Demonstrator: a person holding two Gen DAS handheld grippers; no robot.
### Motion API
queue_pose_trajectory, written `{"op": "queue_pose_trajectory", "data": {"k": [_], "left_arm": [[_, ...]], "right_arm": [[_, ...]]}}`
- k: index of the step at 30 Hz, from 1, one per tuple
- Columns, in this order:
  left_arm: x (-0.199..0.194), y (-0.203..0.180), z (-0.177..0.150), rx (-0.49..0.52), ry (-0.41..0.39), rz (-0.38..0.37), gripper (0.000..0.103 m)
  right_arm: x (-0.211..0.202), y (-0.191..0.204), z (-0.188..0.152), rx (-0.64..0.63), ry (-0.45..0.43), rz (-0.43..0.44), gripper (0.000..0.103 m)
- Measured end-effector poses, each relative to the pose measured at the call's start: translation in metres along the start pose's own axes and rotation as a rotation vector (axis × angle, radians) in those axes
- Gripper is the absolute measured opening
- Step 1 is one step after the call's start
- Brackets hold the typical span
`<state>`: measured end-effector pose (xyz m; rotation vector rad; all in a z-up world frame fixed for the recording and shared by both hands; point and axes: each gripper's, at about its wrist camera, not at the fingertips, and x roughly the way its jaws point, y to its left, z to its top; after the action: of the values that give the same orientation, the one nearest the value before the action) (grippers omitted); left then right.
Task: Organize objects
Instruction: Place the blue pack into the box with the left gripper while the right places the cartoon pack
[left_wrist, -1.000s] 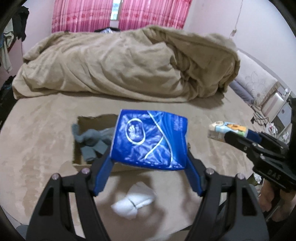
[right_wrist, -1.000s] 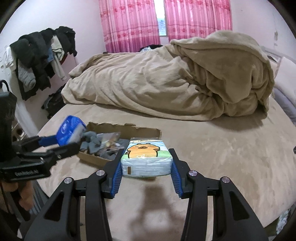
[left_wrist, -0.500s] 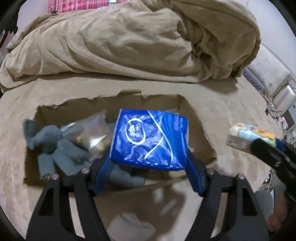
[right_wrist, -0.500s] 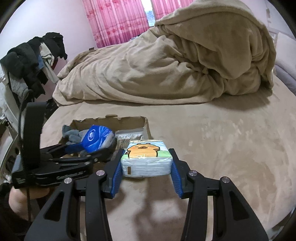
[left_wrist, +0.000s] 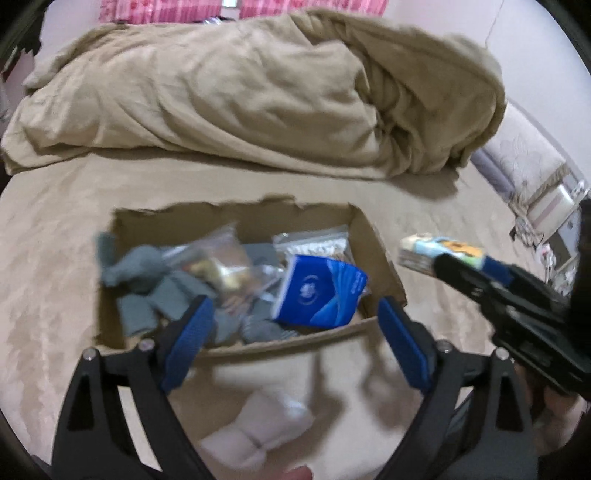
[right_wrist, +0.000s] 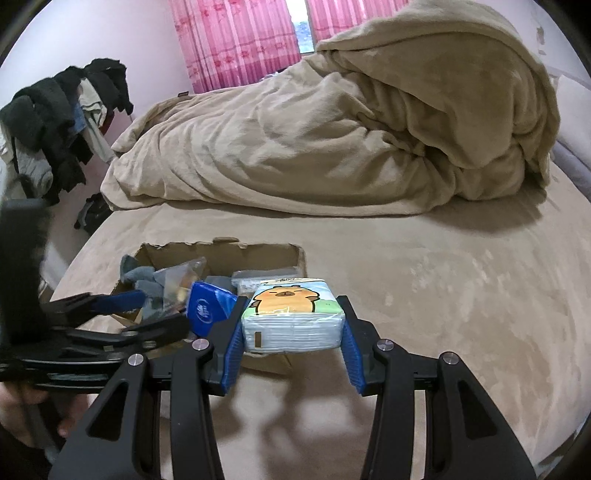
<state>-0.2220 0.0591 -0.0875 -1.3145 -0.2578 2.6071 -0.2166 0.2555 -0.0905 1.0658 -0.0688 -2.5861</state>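
Note:
An open cardboard box (left_wrist: 376, 243) lies on the bed and holds grey socks (left_wrist: 147, 273) and clear plastic bags (left_wrist: 221, 258). A blue tissue pack (left_wrist: 321, 295) lies tilted in the box's right near corner. My left gripper (left_wrist: 295, 314) hangs above it with its jaws opening, and the pads touch nothing. From the right wrist view the blue pack (right_wrist: 210, 306) sits just past the left gripper's fingers (right_wrist: 122, 299). My right gripper (right_wrist: 292, 325) is shut on a capybara-print tissue pack (right_wrist: 284, 299), just right of the box (right_wrist: 221, 254).
A white bundle (left_wrist: 258, 432) lies on the bed in front of the box. A heaped beige duvet (right_wrist: 332, 129) fills the far side of the bed. Dark clothes (right_wrist: 62, 122) hang at the left, and a pillow (left_wrist: 517, 158) lies at the right.
The left jaws have spread and the blue pack has dropped from them into the box. Both grippers have moved lower and closer to the box; the right one keeps its pack.

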Motion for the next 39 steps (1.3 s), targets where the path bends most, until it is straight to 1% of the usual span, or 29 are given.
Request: {"op": "queue_pose_trajectory", "data": {"k": [3, 7, 10, 12, 15, 17, 19, 20, 26, 32, 35, 39], "left_arm": [[-0.019, 0.014, -0.001, -0.002, -0.032, 0.02, 0.091], [-0.037, 0.042, -0.002, -0.001, -0.076, 0.099, 0.091], [-0.04, 0.064, -0.004, -0.02, -0.081, 0.129, 0.091], [-0.04, 0.077, -0.006, -0.037, -0.082, 0.154, 0.091], [-0.039, 0.096, -0.01, -0.066, -0.079, 0.171, 0.091], [-0.038, 0.103, -0.012, -0.079, -0.077, 0.18, 0.091], [-0.04, 0.105, -0.014, -0.087, -0.079, 0.182, 0.091], [-0.043, 0.104, -0.015, -0.086, -0.083, 0.185, 0.091], [-0.067, 0.094, -0.028, -0.076, -0.103, 0.181, 0.091], [-0.103, 0.08, -0.047, -0.09, -0.115, 0.145, 0.091], [-0.127, 0.072, -0.058, -0.084, -0.132, 0.121, 0.091], [-0.153, 0.064, -0.076, -0.075, -0.146, 0.109, 0.091]], "right_arm": [[0.007, 0.012, 0.006, -0.025, 0.003, -0.002, 0.048], [0.027, 0.025, 0.015, -0.042, 0.01, -0.002, 0.048], [0.045, 0.033, 0.021, -0.056, 0.019, -0.004, 0.048], [0.056, 0.038, 0.024, -0.068, 0.023, -0.019, 0.048], [0.073, 0.041, 0.027, -0.077, 0.036, -0.051, 0.049], [0.08, 0.041, 0.027, -0.073, 0.049, -0.056, 0.054], [0.081, 0.041, 0.027, -0.071, 0.051, -0.063, 0.075], [0.078, 0.042, 0.026, -0.071, 0.044, -0.069, 0.077], [0.044, 0.045, 0.022, -0.062, 0.027, -0.082, 0.077], [-0.006, 0.053, 0.008, -0.046, 0.033, -0.089, 0.077], [-0.038, 0.062, 0.002, -0.046, 0.008, -0.086, 0.077], [-0.072, 0.076, -0.006, -0.061, -0.008, -0.086, 0.077]]}}
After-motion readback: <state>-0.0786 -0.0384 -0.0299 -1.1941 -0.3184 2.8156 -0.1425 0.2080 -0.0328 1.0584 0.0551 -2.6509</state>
